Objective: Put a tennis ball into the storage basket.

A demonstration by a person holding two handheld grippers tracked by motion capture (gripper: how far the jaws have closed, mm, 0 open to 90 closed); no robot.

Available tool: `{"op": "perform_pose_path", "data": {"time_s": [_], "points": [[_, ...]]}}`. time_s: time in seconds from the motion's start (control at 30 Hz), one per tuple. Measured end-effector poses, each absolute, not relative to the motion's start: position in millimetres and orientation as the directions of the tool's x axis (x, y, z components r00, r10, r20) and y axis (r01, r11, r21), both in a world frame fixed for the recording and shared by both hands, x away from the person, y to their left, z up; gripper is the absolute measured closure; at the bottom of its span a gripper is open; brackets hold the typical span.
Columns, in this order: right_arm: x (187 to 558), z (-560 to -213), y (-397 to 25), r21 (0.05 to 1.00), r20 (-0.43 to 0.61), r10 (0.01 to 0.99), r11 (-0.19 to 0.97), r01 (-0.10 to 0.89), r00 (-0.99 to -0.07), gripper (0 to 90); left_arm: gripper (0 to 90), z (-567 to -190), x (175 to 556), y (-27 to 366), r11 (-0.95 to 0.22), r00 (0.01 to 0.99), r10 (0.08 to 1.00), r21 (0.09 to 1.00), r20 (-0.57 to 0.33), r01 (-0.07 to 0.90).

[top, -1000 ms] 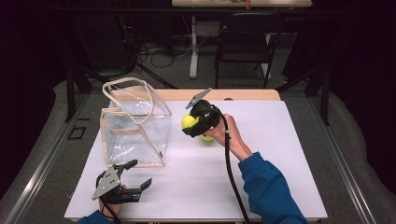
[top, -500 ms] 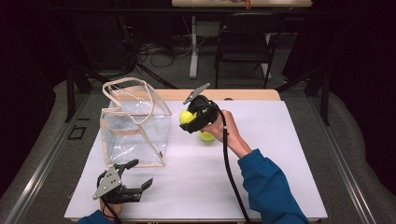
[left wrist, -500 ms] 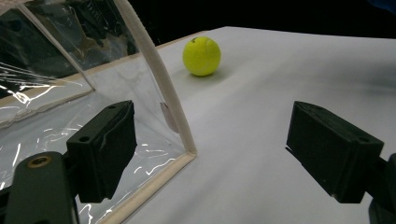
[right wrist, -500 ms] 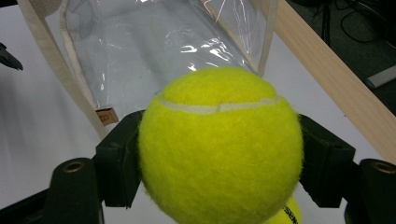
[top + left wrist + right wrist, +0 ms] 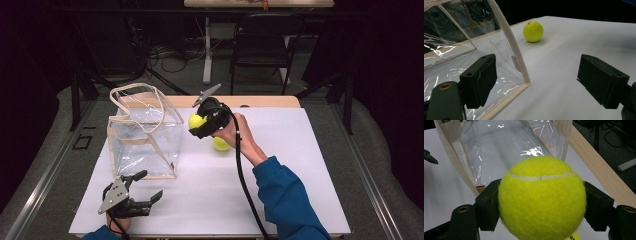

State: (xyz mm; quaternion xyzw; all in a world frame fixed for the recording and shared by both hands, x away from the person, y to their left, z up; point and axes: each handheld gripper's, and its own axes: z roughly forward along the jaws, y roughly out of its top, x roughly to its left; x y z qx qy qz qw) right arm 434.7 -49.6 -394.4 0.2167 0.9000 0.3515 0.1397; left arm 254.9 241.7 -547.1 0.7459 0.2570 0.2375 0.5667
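My right gripper (image 5: 198, 122) is shut on a yellow tennis ball (image 5: 195, 120) (image 5: 541, 198), held in the air just right of the clear plastic bag (image 5: 142, 132) with cream trim. The bag's wall (image 5: 506, 147) stands close ahead of the held ball. A second tennis ball (image 5: 221, 144) (image 5: 533, 31) lies on the white table below the right hand. My left gripper (image 5: 144, 186) (image 5: 537, 82) rests near the table's front left edge, open, its jaws wide apart with nothing between them, beside the bag's front corner (image 5: 520, 60).
The white tabletop (image 5: 300, 165) has a wooden strip (image 5: 265, 101) along its far edge. A black chair (image 5: 260, 50) and a white stand with cables on the floor lie beyond the table. The right gripper's cable (image 5: 245, 190) trails along the blue sleeve.
The right gripper has carried the tennis ball left and slightly up, closer to the bag's top. The left gripper has stayed put.
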Motion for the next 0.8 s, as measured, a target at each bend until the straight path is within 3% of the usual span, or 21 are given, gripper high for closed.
{"op": "perform_pose_path", "data": {"time_s": [0.8], "points": [[441.9, -381.3, -48.4, 0.71, -0.099, 0.498, 0.642, 0.289, -0.861, 26.8, 15.8, -547.2, 255.4, 242.6, -0.207, 0.754, 0.656, 0.971, 0.046, 0.122]]}}
